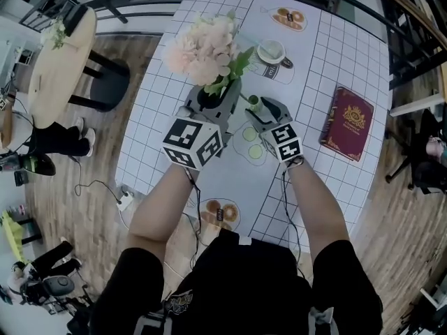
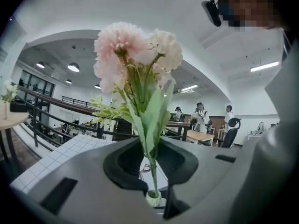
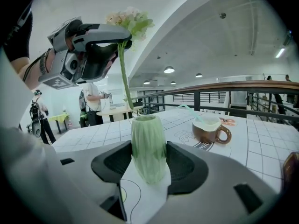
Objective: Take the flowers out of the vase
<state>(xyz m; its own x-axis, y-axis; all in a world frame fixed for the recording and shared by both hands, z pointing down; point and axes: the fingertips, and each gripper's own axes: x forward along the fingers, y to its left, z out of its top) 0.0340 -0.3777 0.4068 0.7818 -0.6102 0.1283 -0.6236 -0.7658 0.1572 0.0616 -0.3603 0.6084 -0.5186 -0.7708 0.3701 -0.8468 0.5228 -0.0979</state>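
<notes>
A bunch of pale pink artificial flowers point(image 1: 202, 47) with green leaves is raised above the white gridded table point(image 1: 335, 61). My left gripper point(image 1: 213, 96) is shut on their stem point(image 2: 149, 157), just below the leaves. In the right gripper view the stem point(image 3: 125, 87) runs down from the left gripper point(image 3: 100, 45) into the mouth of the ribbed green vase point(image 3: 148, 148). The vase stands upright on the table, and my right gripper point(image 3: 149, 160) is shut on its sides. In the left gripper view the vase rim point(image 2: 153, 198) shows below the stem.
A brown cup on a saucer point(image 1: 271, 51) stands behind the vase. To the right lies a red book point(image 1: 347, 123). Plates of pastries sit at the far edge point(image 1: 289, 18) and the near edge point(image 1: 220, 213). A round wooden table point(image 1: 59, 61) stands to the left.
</notes>
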